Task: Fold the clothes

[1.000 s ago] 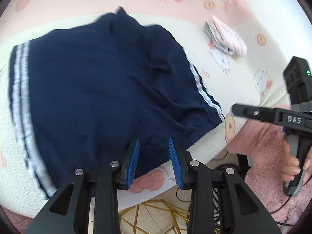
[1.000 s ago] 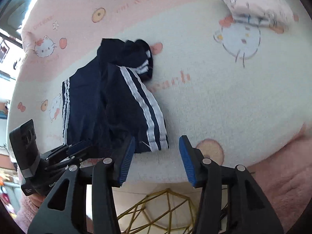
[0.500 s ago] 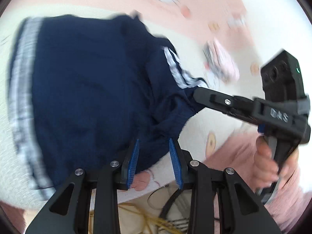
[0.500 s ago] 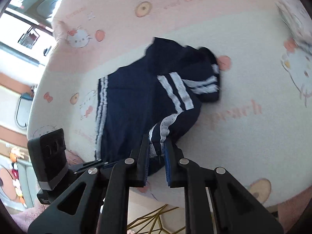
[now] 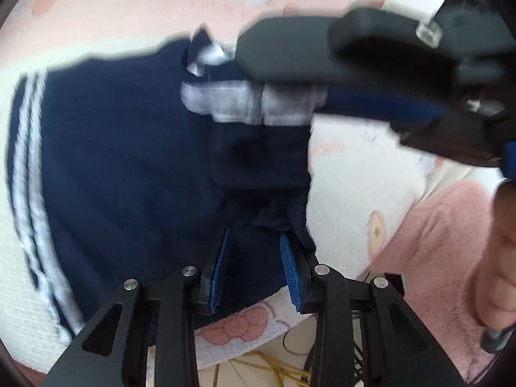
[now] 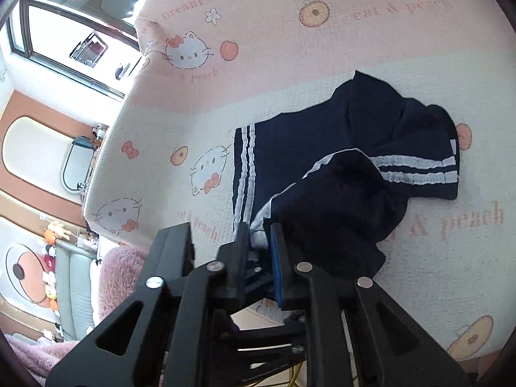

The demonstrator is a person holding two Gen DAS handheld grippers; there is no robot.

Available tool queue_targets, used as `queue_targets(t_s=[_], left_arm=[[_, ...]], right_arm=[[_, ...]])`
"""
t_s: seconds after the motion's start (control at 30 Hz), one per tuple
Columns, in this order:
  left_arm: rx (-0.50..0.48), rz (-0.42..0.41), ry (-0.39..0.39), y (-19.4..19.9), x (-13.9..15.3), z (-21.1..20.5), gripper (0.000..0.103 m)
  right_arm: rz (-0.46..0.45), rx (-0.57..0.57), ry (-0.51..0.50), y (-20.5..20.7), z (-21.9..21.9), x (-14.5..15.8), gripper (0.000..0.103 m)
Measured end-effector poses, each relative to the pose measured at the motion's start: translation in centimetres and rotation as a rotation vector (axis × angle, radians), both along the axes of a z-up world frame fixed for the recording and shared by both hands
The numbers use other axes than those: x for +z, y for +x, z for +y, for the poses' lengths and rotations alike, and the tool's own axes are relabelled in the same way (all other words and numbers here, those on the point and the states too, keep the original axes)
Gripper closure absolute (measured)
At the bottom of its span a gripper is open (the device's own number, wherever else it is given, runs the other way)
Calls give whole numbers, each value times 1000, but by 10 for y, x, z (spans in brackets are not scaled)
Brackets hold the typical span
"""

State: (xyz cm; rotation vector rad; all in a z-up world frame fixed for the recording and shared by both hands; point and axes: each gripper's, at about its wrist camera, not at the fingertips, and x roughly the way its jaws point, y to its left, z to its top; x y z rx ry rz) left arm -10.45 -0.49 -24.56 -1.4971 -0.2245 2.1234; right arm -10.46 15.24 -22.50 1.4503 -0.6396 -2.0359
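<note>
Navy shorts with white side stripes (image 6: 322,148) lie on the cat-print blanket. My right gripper (image 6: 259,235) is shut on the shorts' white-striped near edge and holds it raised, so that side drapes back over the rest. In the left wrist view, blurred, the right gripper (image 5: 290,84) reaches in from the upper right with the striped edge in its tips, and cloth hangs down from it. My left gripper (image 5: 254,235) stands open at the near edge of the shorts (image 5: 113,167). The hanging fold reaches its fingertips, but the pads do not press on it.
A pink and cream cat-print blanket (image 6: 322,32) covers the surface, and its front edge runs just under both grippers. A fluffy pink sleeve (image 5: 435,242) and a hand (image 5: 496,258) are at the right. A gold wire frame (image 5: 267,367) shows below the edge. A window (image 6: 64,32) is far left.
The right gripper shut on the striped edge of the shorts and carried it up and leftward over the garment. The left gripper stayed open, shifting only slightly.
</note>
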Motion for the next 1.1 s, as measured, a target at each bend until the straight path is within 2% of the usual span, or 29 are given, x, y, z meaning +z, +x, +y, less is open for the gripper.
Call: queue_targets(t_s=[0.03, 0.1, 0.13, 0.27, 0.33, 0.4, 0.5, 0.6, 0.63, 0.7, 0.77, 0.83, 0.9, 0.97, 1.03, 1.1], left_arm=[[12, -17, 4, -1, -1, -4, 69], [87, -77, 62, -2, 5, -28, 69], [125, -100, 89, -1, 8, -42, 69], [271, -119, 146, 6, 24, -102, 68], [345, -130, 219, 5, 24, -129, 67], [373, -161, 282, 2, 20, -138, 66], [387, -217, 370, -3, 10, -142, 64], [367, -254, 429, -7, 5, -135, 60], [346, -263, 429, -6, 3, -125, 58], [309, -284, 401, -11, 0, -109, 58], [313, -303, 308, -8, -4, -91, 58], [346, -319, 254, -9, -9, -88, 58], [365, -320, 257, -8, -9, -87, 58], [381, -296, 219, -8, -7, -85, 58], [406, -277, 193, -8, -6, -85, 58], [422, -285, 225, -4, -8, -90, 58]], right_arm=[[-21, -4, -15, -4, 0, -8, 92], [-62, -9, -39, -11, 0, -22, 92], [-69, -1, -16, -13, -4, -27, 92], [-96, 67, 9, -16, -22, -44, 92], [-108, 108, 35, -15, -35, -54, 91], [-153, 144, 79, -12, -47, -73, 88], [-185, 136, 142, -2, -48, -84, 85], [-45, 105, 154, 12, -30, -43, 85], [-12, 111, 184, 16, -25, -31, 82], [44, 98, 251, 25, -15, -17, 64], [89, 67, 323, 35, -5, -11, 64], [54, 56, 349, 42, 0, -25, 64], [27, 85, 394, 46, -7, -41, 64], [32, 130, 443, 52, -17, -53, 64], [32, 138, 432, 51, -22, -62, 64], [31, 121, 404, 46, -25, -67, 64]])
